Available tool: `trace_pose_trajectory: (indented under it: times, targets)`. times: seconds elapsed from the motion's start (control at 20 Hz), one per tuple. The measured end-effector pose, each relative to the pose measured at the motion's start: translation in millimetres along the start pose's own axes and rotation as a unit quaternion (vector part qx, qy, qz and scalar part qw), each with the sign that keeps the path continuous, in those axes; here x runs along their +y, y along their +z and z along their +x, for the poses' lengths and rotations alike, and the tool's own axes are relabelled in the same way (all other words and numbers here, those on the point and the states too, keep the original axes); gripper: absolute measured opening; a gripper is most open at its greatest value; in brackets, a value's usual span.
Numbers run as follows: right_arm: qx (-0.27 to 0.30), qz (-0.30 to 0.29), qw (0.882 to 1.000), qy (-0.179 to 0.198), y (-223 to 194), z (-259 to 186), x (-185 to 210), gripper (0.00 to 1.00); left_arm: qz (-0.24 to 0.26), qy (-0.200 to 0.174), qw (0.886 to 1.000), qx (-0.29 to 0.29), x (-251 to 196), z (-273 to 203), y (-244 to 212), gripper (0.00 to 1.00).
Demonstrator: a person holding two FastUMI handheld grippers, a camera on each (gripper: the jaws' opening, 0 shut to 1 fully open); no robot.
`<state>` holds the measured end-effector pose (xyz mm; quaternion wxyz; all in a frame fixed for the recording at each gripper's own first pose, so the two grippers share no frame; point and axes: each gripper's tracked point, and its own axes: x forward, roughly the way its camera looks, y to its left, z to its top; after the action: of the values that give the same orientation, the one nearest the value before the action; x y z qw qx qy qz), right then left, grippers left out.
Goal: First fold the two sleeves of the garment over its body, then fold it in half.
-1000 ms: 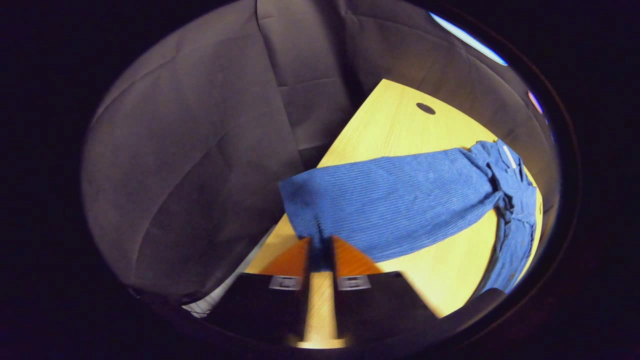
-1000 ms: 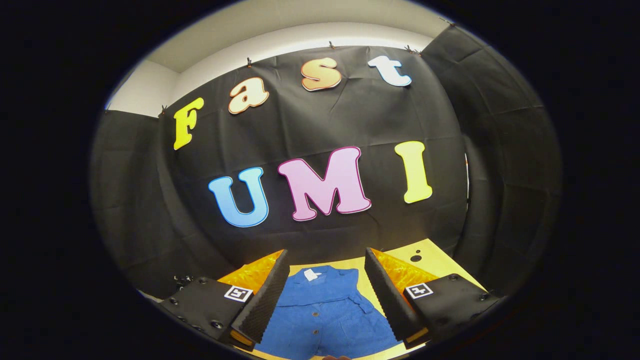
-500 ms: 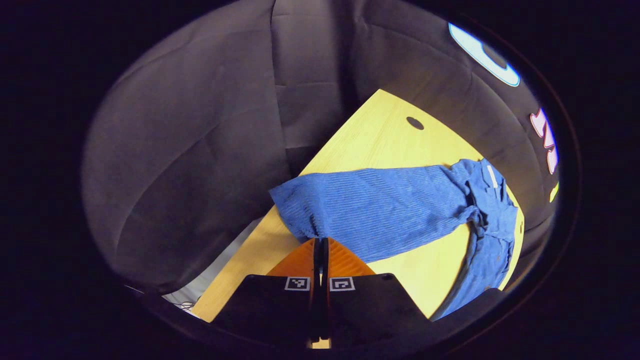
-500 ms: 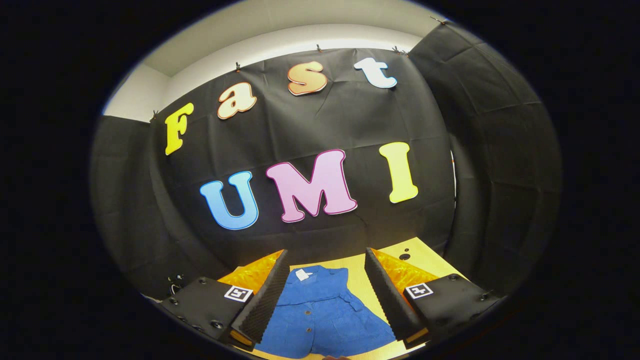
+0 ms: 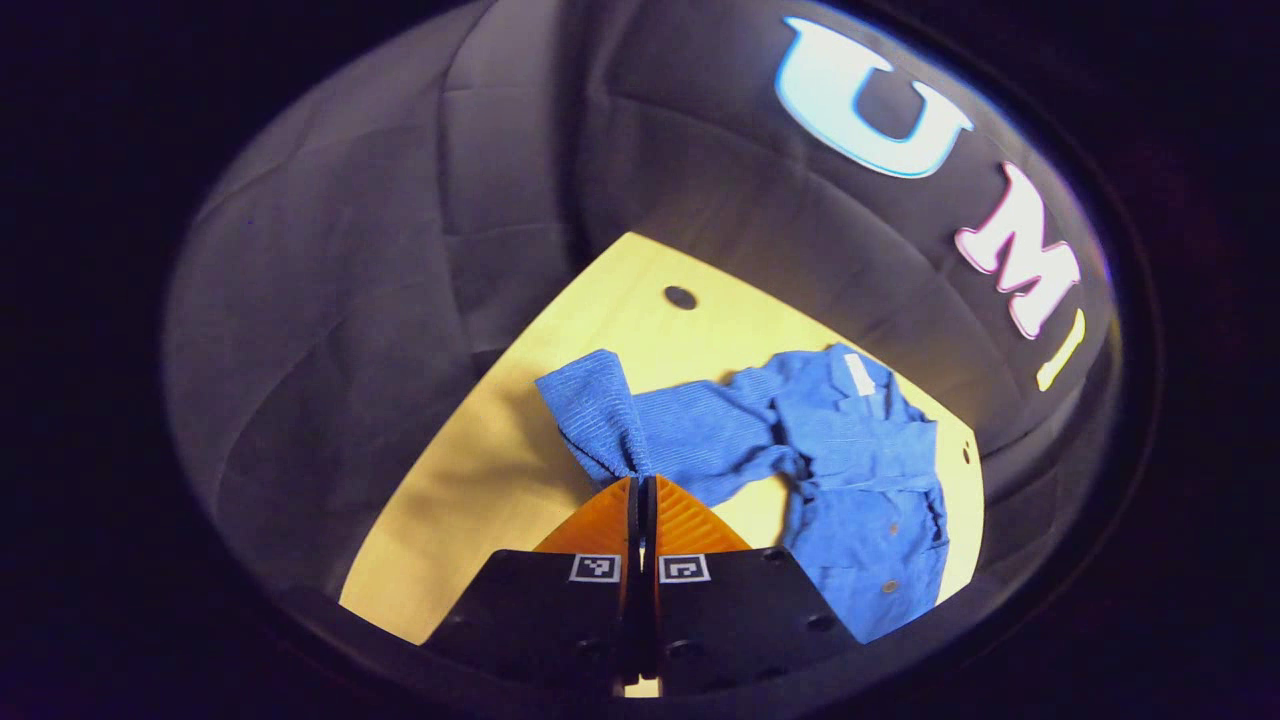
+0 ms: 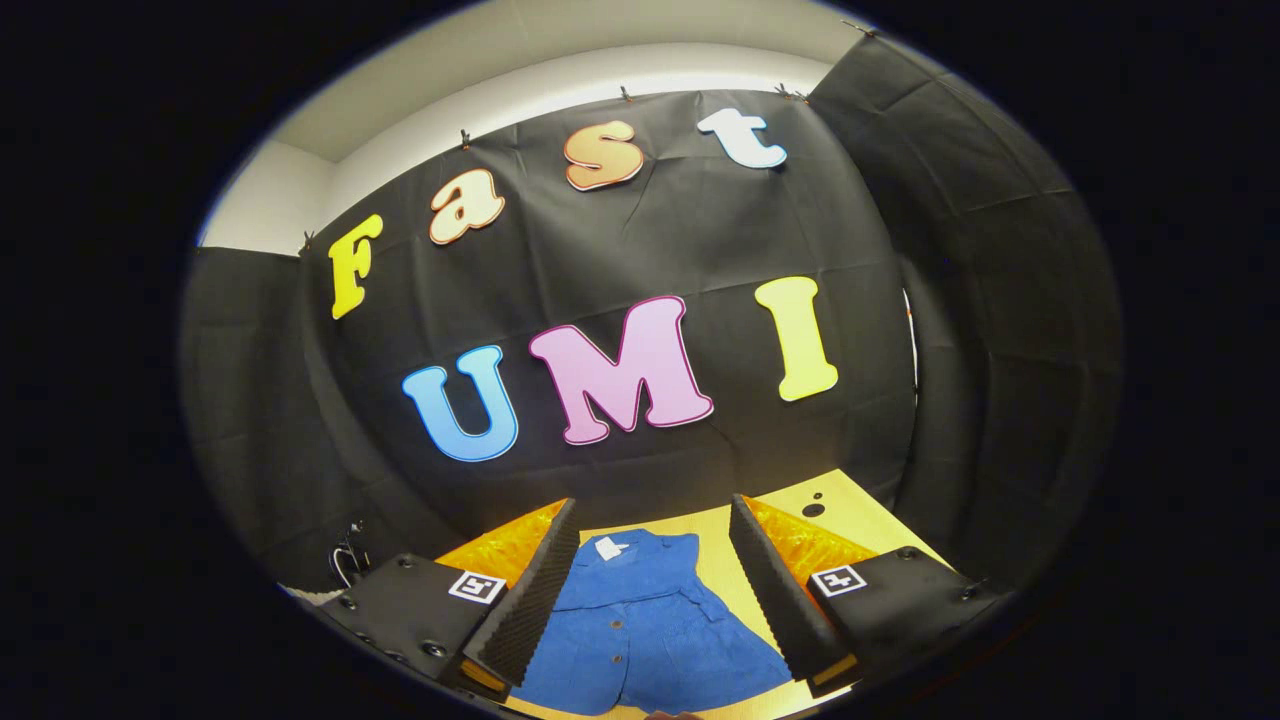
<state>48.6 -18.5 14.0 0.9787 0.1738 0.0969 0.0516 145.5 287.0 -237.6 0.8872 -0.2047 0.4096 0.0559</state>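
Blue sleeve pinched in left claw; right claw spread above the garment.

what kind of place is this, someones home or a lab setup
Most likely a staged recording booth, not a home: black cloth walls surround a bare wooden table holding just a blue garment.

In the left gripper view, the left hand-held gripper covers the sleeve where we pinch it. In the right gripper view, the shirt is cut off below, its sides behind our fingers.
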Motion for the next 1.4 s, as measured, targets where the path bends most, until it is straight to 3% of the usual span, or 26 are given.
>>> trace_pose_trajectory:
  times: [0.25, 0.4, 0.7, 0.9, 1.0, 1.2, 1.4]
  targets:
    - [-0.001, 0.012, 1.000, -0.021, 4, -11, -35, 0.95, 0.036, -0.081, 0.996, -0.019, -115, -9, 25, 0.00]
    - [-0.002, 0.019, 0.999, -0.037, 9, -19, -62, 0.95, 0.072, -0.110, 0.991, -0.024, -179, -2, 34, 0.00]
    - [0.000, 0.044, 0.996, -0.084, 11, -37, -129, 0.95, 0.130, -0.165, 0.978, -0.003, -328, 55, 28, 0.00]
    - [0.006, 0.056, 0.991, -0.118, 11, -44, -180, 0.95, 0.171, -0.166, 0.971, 0.021, -394, 113, 9, 0.00]
    - [0.009, 0.059, 0.989, -0.134, 11, -45, -203, 0.95, 0.194, -0.143, 0.969, 0.051, -412, 149, -10, 0.00]
    - [0.018, 0.071, 0.986, -0.150, 10, -40, -235, 0.95, 0.191, -0.098, 0.970, 0.116, -418, 196, -50, 0.00]
    - [0.036, 0.081, 0.985, -0.151, -4, -30, -249, 0.95, 0.177, -0.103, 0.970, 0.132, -424, 210, -61, 0.00]
